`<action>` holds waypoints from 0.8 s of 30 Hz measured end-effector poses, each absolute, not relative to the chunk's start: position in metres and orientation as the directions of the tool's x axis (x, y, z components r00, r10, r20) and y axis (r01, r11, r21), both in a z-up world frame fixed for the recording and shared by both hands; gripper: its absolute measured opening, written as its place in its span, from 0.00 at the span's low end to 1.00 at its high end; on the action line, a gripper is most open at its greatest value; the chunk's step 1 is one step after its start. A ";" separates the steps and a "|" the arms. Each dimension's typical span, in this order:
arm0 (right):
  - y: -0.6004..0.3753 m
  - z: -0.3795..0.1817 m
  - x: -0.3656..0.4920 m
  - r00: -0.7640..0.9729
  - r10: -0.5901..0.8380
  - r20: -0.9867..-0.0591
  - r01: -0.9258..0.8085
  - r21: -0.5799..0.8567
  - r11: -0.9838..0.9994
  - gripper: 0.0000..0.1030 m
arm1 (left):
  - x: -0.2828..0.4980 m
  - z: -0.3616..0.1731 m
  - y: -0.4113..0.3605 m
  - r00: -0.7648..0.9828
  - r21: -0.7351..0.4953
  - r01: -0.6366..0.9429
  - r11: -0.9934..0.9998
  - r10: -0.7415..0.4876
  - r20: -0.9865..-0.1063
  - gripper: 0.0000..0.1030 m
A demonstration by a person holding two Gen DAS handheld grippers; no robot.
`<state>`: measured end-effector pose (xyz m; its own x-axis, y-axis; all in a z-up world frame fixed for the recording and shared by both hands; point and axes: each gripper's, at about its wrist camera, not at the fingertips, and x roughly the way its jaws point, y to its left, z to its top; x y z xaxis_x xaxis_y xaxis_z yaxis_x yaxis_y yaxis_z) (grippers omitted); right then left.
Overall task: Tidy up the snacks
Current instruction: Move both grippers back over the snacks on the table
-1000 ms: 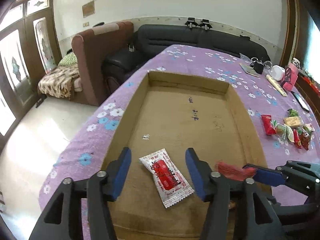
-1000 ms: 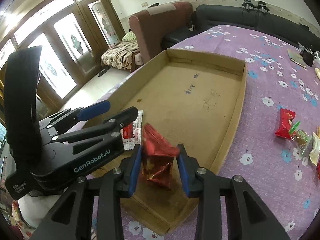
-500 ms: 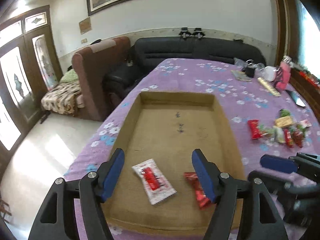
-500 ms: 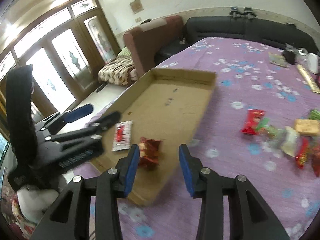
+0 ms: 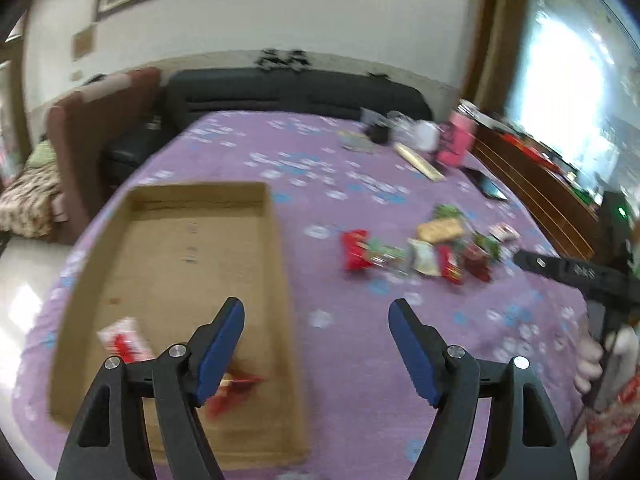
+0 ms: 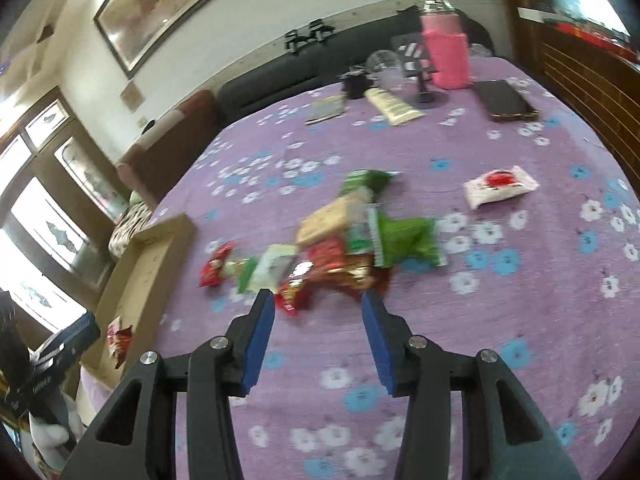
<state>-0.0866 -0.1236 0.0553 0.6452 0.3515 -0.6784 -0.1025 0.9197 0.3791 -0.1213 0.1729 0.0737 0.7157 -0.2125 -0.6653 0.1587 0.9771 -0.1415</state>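
Now that the red foil snack packet (image 5: 236,390) lies released inside the shallow cardboard tray (image 5: 280,264), the right gripper (image 6: 318,332), jaws wide and empty, has swung to the loose snack pile (image 6: 340,248) beside the tray; left gripper (image 5: 316,344) also wide, empty.

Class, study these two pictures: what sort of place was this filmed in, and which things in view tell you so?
Most likely a home living room: a black sofa stands behind the table, a framed picture hangs on the wall, and a flowered purple tablecloth carries snack packets and a cardboard tray.
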 end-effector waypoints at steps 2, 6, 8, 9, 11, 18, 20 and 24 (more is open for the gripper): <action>-0.130 0.049 -0.082 0.640 0.352 -0.682 -0.088 0.391 0.916 0.43 | -0.118 0.069 0.157 0.691 -0.151 0.199 0.968 -0.248 -0.679 0.76; -0.126 0.042 -0.070 0.635 0.347 -0.690 -0.082 0.386 0.919 0.43 | -0.113 0.064 0.139 0.654 -0.175 0.246 0.953 -0.296 -0.696 0.76; -0.121 0.040 -0.061 0.637 0.320 -0.702 -0.082 0.351 0.933 0.43 | -0.110 0.061 0.136 0.636 -0.203 0.247 0.947 -0.317 -0.703 0.76; -0.119 0.040 -0.058 0.638 0.310 -0.704 -0.087 0.335 0.938 0.43 | -0.107 0.059 0.135 0.625 -0.223 0.247 0.943 -0.331 -0.707 0.76; -0.114 0.037 -0.053 0.638 0.304 -0.708 -0.101 0.315 0.944 0.43 | -0.102 0.055 0.132 0.601 -0.265 0.247 0.932 -0.362 -0.713 0.76; -0.106 0.026 -0.031 0.624 0.308 -0.719 -0.111 0.308 0.945 0.48 | -0.082 0.051 0.118 0.580 -0.279 0.251 0.927 -0.375 -0.723 0.76; -0.103 0.021 -0.027 0.621 0.306 -0.722 -0.112 0.305 0.946 0.51 | -0.074 0.051 0.115 0.579 -0.274 0.254 0.928 -0.373 -0.725 0.76; -0.111 0.024 -0.035 0.659 0.304 -0.687 -0.096 0.324 0.941 0.52 | -0.055 0.049 0.105 0.576 -0.244 0.259 0.934 -0.353 -0.738 0.76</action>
